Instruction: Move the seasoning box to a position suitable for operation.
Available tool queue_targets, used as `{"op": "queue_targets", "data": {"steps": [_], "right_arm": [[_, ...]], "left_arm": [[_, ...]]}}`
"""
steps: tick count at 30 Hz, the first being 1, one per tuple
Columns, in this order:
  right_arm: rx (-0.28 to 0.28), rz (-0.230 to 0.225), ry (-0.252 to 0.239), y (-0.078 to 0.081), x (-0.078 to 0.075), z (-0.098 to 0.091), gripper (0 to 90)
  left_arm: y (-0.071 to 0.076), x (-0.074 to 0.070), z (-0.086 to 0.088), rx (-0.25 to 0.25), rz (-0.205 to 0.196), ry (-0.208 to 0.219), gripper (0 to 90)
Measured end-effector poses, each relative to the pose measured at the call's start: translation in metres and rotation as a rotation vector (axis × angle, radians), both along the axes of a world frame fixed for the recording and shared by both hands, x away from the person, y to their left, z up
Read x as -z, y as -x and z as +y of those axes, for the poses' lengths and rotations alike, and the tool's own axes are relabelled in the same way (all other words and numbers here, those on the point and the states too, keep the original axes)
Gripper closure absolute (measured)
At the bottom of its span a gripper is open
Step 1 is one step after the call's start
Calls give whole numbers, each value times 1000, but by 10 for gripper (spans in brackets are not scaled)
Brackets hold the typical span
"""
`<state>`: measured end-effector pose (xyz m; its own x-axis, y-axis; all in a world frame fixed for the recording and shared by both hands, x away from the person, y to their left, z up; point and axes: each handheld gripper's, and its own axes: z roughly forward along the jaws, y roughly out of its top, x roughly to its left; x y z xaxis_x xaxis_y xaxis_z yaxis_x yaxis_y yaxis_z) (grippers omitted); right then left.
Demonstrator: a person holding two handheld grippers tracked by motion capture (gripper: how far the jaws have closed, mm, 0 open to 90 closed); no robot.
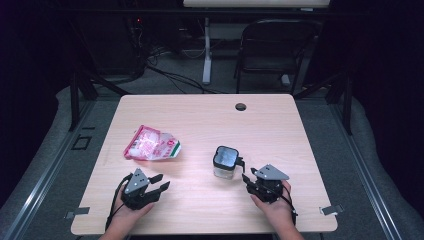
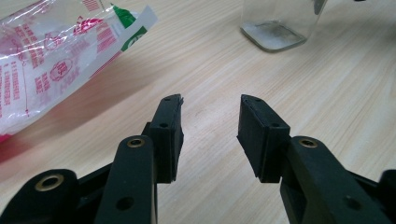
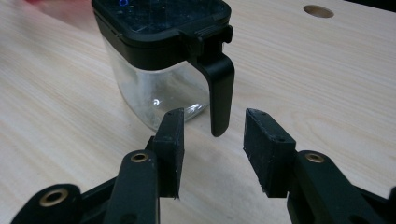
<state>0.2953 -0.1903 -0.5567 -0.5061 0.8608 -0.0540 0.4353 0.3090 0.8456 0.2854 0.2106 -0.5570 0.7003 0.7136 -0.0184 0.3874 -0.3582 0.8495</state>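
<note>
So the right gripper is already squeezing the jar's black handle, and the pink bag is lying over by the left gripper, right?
Not quite. The right gripper isn't squeezing the handle: in the right gripper view its jaws stand open, with the jar's handle just ahead of them, untouched. The rest is right: the pink bag lies on the table near the left gripper.

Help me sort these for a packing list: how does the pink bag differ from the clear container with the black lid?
The pink bag is soft, crinkled plastic lying flat; the clear container is rigid and stands upright. The bag is printed in pink and white with a green patch; the container is see-through under a black lid with a handle. The bag lies ahead of the left claw, the container by the right claw. Both rest on the table, ungripped.
</note>
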Motion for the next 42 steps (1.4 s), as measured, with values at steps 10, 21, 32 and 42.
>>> {"op": "queue_targets", "data": {"steps": [10,21,32,42], "right_arm": [[21,17,16,-20,6,9,593],[38,68,13,-40,13,15,670],[33,67,59,-43,13,22,759],[11,60,72,-39,13,23,763]], "left_arm": [[11,0,13,-43,17,30,618],[25,-1,29,-92,8,33,635],[29,0,32,-114,5,36,645],[25,-1,19,-83,-4,21,646]]}}
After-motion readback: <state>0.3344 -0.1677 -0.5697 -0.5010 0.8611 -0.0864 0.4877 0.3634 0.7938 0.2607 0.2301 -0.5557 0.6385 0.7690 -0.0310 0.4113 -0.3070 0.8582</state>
